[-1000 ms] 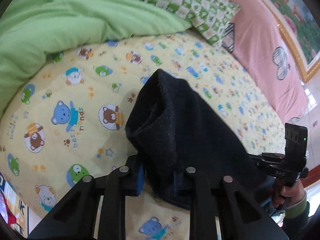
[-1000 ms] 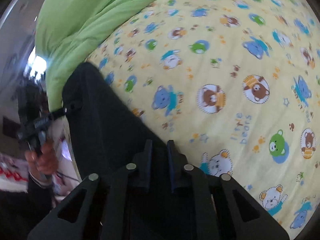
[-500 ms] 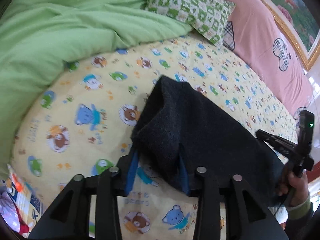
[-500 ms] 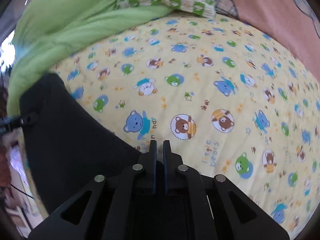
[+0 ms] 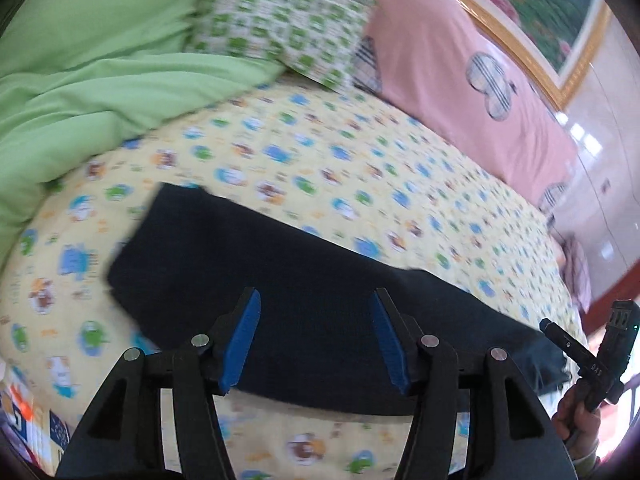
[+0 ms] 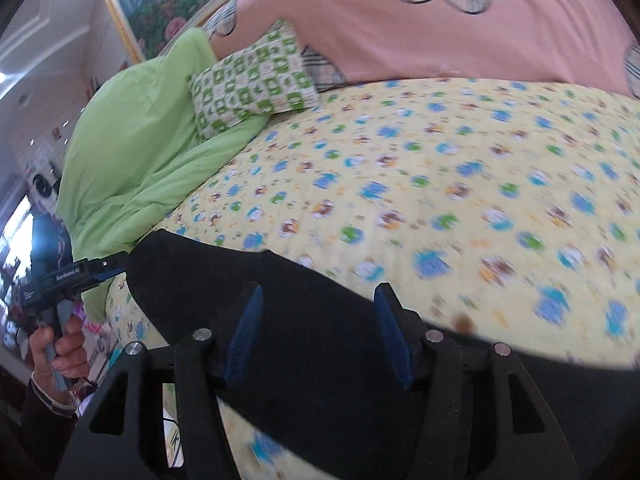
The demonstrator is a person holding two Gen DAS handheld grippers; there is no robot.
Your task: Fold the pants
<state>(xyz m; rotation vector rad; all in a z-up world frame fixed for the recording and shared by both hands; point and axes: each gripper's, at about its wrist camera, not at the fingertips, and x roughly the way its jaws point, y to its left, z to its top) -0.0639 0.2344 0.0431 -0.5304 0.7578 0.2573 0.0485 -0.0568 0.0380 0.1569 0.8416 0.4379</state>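
The black pants [image 5: 280, 280] lie folded and flat on the yellow bear-print sheet [image 5: 360, 168]. Above their near edge my left gripper [image 5: 316, 320] has its jaws opening; the blue pads [image 5: 244, 332] stand well apart and touch no cloth. In the right wrist view the pants [image 6: 320, 340] spread across the lower frame. My right gripper [image 6: 318, 328] hovers over them, its jaws also opening, with nothing pressed between them. Each view shows the other gripper in a hand at an end of the pants: the right gripper [image 5: 548, 326] and the left gripper [image 6: 118, 262].
A bunched green duvet [image 5: 80, 92] fills the far left of the bed. A green checked pillow [image 5: 280, 28] leans on the pink headboard cover [image 5: 460, 80], under a framed picture [image 5: 520, 8]. The bed's edge runs close below the pants.
Both grippers were shut on the lifted, bunched pants; both have let go, opened wide and drawn back and up. The pants now lie flat on the sheet.
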